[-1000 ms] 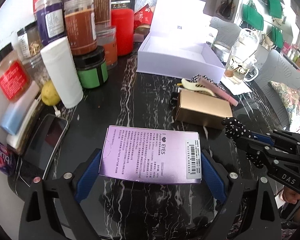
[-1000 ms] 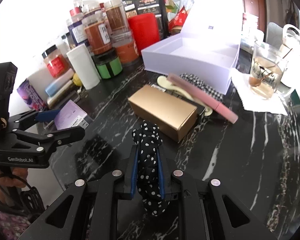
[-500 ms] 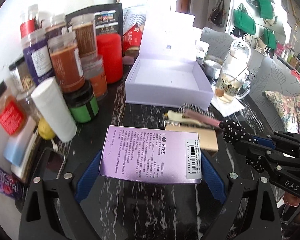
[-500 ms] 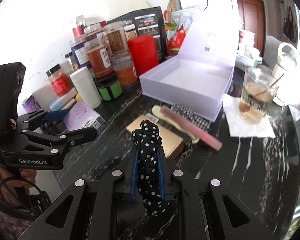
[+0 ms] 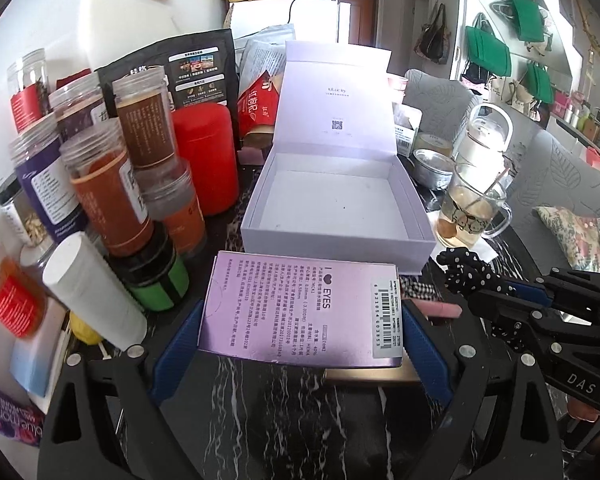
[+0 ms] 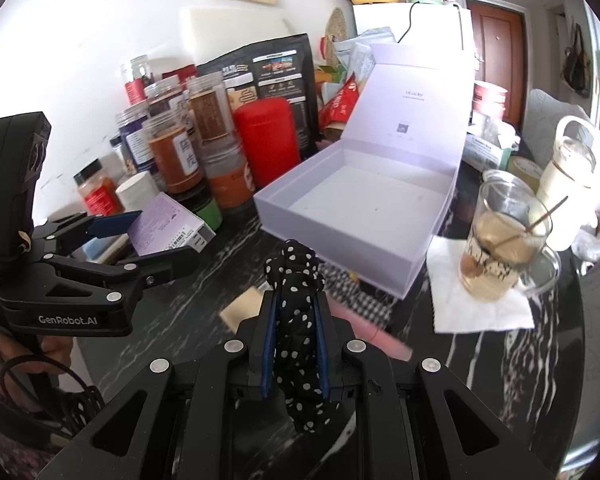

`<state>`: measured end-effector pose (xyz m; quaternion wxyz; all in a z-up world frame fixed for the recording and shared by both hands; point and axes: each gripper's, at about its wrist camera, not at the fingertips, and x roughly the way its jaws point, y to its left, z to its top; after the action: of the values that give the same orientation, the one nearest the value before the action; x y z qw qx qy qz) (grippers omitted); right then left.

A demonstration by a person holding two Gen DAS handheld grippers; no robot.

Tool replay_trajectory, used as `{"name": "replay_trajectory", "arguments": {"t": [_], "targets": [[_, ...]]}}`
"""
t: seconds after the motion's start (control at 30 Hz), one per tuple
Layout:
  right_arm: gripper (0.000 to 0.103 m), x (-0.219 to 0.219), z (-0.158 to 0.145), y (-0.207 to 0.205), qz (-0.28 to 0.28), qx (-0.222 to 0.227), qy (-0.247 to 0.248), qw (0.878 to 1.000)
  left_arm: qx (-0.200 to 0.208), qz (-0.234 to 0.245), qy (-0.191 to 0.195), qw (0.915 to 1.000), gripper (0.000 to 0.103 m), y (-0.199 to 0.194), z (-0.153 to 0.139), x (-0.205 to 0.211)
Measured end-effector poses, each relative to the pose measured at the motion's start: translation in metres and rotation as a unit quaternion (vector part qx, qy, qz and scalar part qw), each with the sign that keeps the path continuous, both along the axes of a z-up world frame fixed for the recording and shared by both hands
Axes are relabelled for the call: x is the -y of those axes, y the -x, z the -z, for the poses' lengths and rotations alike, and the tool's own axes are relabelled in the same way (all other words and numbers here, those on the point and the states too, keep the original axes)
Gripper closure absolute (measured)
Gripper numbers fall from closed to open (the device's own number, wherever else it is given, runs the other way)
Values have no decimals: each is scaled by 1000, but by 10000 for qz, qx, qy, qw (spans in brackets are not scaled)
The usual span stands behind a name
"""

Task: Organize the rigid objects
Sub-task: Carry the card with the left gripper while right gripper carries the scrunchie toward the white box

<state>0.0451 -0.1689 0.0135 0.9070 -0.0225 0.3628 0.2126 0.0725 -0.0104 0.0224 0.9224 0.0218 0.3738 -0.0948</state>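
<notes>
My left gripper [image 5: 300, 320] is shut on a flat purple contact-lens box [image 5: 300, 312] and holds it in the air just in front of the open white gift box [image 5: 336, 216]. My right gripper [image 6: 296, 320] is shut on a black polka-dot scrunchie [image 6: 296, 304], raised above the table near the gift box [image 6: 360, 208]. The left gripper with the purple box also shows in the right wrist view [image 6: 168, 232]. A gold box [image 6: 244, 308], a pink bar [image 6: 384, 334] and a checked hair clip [image 6: 356, 292] lie on the black marble table below.
Several jars, a red canister [image 5: 208, 160] and a white tube [image 5: 96, 292] crowd the left side. A glass mug with a drink [image 6: 500, 248] stands on a napkin at the right. A clear kettle [image 5: 484, 140] stands behind it.
Both grippers have risen and moved forward toward the open gift box, each still holding its object. The gold box now lies under and behind the grippers.
</notes>
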Motion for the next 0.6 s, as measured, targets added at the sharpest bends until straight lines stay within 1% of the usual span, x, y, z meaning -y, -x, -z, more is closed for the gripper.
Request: {"name": "replay_trajectory", "arguments": {"t": [0.23, 0.6], "targets": [[86, 6, -5, -29, 77, -6, 29, 10000, -3, 51, 12, 10000, 8, -34, -4, 9], [86, 13, -13, -84, 370, 76, 133, 9992, 21, 52, -79, 10000, 8, -93, -10, 19]]}}
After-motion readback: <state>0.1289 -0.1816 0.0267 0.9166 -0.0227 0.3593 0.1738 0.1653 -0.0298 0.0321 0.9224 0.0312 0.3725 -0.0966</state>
